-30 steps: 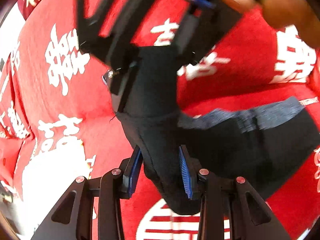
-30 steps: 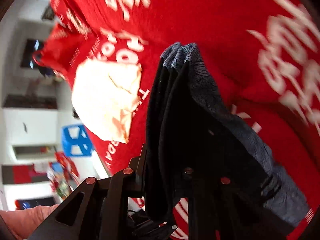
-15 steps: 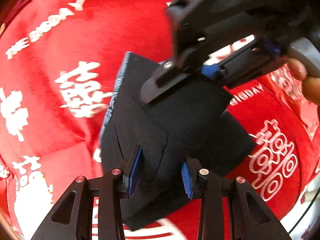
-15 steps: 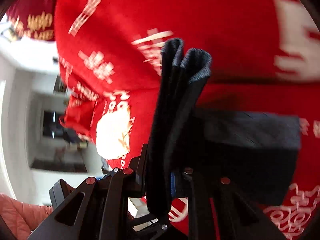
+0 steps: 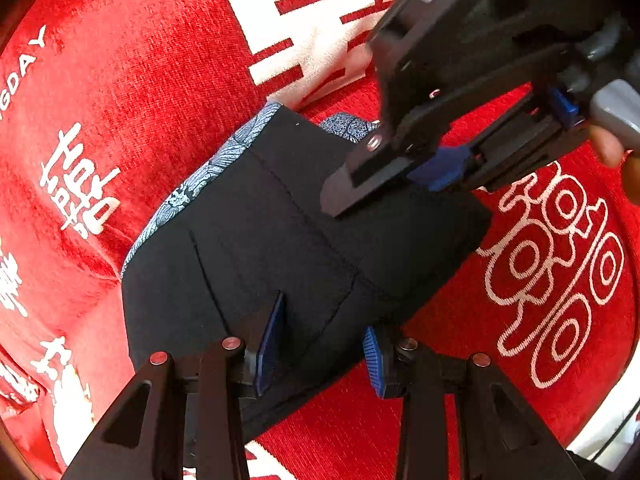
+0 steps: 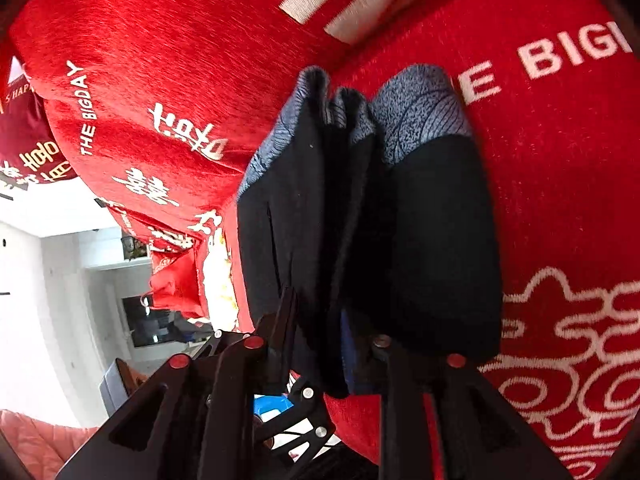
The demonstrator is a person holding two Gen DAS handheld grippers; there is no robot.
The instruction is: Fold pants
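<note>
The black pants (image 5: 280,232) with a blue patterned inner band are folded into a compact stack over the red blanket (image 5: 140,80). My left gripper (image 5: 316,340) straddles the near edge of the stack; its jaws stand apart with a gap at the right pad, so it looks open. My right gripper (image 6: 320,344) is shut on the folded layers of the pants (image 6: 360,208), which stand on edge between its fingers. It shows from the side in the left wrist view (image 5: 400,168), over the stack's far corner.
The red blanket with white lettering (image 6: 560,200) covers the whole surface. A room with white walls and furniture (image 6: 60,280) lies beyond the blanket's edge at the left of the right wrist view. A hand (image 5: 624,152) holds the right gripper.
The pants went from hanging and bunched to a flat folded stack on the blanket. Both grippers swung over and down with them; the left jaws widened slightly.
</note>
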